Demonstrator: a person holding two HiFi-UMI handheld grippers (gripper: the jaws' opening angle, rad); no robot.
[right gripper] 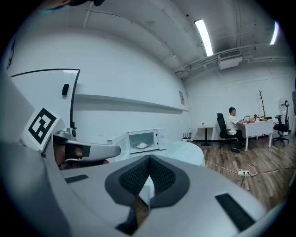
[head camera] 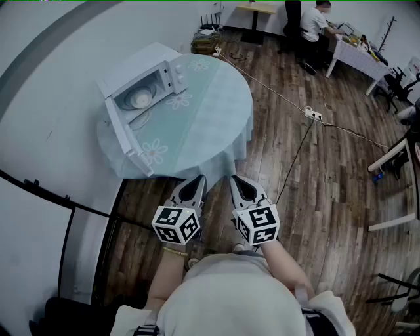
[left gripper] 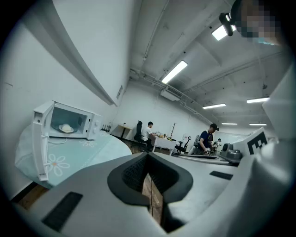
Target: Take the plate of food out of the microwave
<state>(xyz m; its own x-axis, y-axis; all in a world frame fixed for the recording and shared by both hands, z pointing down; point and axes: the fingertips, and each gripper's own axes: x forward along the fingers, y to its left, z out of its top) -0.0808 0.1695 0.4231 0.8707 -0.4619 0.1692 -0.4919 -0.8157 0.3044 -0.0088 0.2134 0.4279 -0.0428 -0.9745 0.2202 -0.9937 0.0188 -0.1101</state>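
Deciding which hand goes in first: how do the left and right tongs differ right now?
Aim: the right tongs point roughly at the microwave, mid-frame in the right gripper view; the left tongs point past it, so it sits far left in theirs. Position: the left tongs are nearer the open door than the right tongs. Shared: both shut, empty, short of the table.

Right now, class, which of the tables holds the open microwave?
The round table with the pale flowered cloth, nearest the camera; the wooden desk and white-clothed table stand far back.
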